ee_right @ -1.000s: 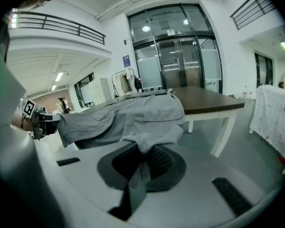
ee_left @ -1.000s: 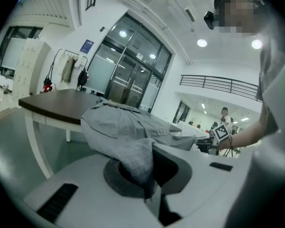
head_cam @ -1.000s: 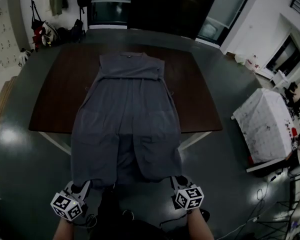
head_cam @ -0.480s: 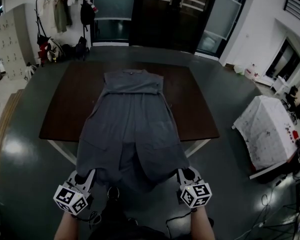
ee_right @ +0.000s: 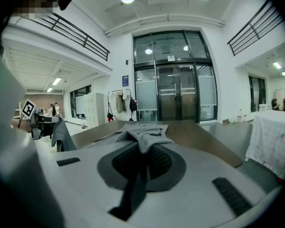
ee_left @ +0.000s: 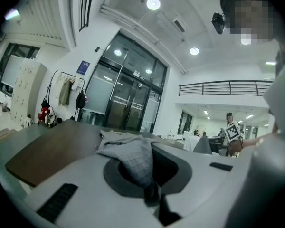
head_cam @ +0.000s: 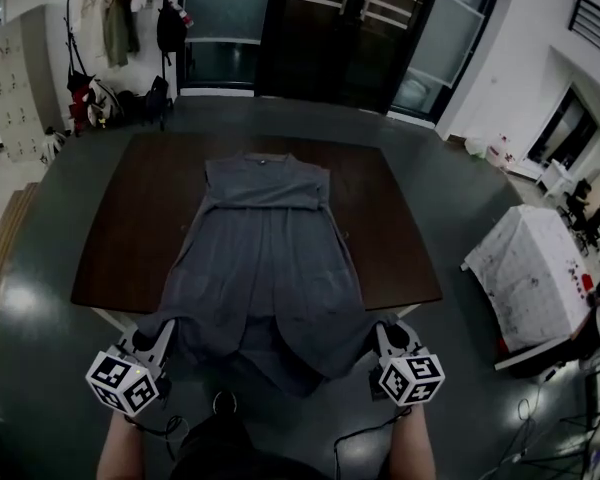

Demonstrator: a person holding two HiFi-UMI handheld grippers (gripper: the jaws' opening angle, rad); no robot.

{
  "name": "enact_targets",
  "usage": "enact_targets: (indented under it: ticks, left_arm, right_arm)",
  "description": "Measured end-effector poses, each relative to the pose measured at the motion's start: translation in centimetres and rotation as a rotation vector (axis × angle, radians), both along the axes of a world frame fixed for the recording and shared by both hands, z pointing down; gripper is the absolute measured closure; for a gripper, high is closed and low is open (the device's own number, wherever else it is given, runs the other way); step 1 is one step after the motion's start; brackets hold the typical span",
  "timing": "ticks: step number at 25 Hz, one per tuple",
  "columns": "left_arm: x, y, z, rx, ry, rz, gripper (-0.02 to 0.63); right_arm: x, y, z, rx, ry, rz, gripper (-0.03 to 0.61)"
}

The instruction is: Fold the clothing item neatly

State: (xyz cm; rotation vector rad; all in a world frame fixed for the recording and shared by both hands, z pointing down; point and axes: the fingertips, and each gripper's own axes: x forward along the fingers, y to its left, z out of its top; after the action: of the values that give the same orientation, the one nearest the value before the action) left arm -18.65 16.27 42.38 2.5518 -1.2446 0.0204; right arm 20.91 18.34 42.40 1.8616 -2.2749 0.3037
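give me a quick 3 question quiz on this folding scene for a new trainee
1. True or false: the left gripper is open and empty.
2. Where does the collar end of the grey garment lie? A) on the far part of the brown table B) hanging over the near edge C) on the floor
3. Fill in: the right gripper is shut on the garment's near ___ corner.
Key: 1 false, it is shut on the garment's near left corner. 2 A. 3 right.
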Motion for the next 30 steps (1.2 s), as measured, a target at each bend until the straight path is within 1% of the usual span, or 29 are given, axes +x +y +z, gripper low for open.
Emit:
enact_targets:
  ticks: [4, 7, 11, 14, 18, 21, 24, 27, 28, 30]
  left_arm:
    - [-1.9, -5.6, -0.7, -0.018, -0.008, 0.015, 0.596]
    - [-2.3, -9.9, -1.3, -0.028, -0.02, 0.045, 0.595]
    - [-2.3, -15.2, -2.2, -0.014, -0.021, 0.073, 0.595]
    - [-2.4, -18.7, -2.4, -0.017, -0.026, 0.069, 0.595]
    - [-2.8, -23.4, -2.4, -0.042, -0.017, 0.026, 0.595]
    - [-3.3, -27.0, -2.6, -0.043, -0.009, -0.025, 0.595]
    - [-4.0, -29.6, -3.7, -0.053, 0.026, -0.085, 0.595]
    - [-3.8, -32.9, -4.7, -0.078, 0.011, -0.101, 0.595]
    - [-3.3, -34.1, -4.7, -0.086, -0.008, -0.094, 0.595]
    - [-2.1, -36.4, -4.3, -0.106, -0.044, -0.071, 0.595]
  right_arm:
    - [1.5, -4.8, -1.6, -0.01, -0.015, 0.085, 0.577]
    - [2.5, -8.5, -2.6, -0.019, -0.036, 0.145, 0.577]
    - [2.1, -13.1, -3.7, -0.018, -0.005, 0.164, 0.577]
    - [1.9, -16.5, -3.9, -0.023, 0.009, 0.165, 0.577]
    - [3.6, -21.6, -4.1, -0.022, -0.008, 0.151, 0.577]
    - [5.6, -25.6, -4.2, 0.006, -0.058, 0.15, 0.577]
    - [7.4, -29.2, -5.0, 0.017, -0.106, 0.125, 0.577]
    - [8.5, -33.3, -5.6, -0.002, -0.147, 0.064, 0.577]
    - [8.6, -34.6, -5.4, -0.019, -0.146, 0.033, 0.577]
    - [8.1, -37.1, -4.5, -0.07, -0.11, -0.046, 0.577]
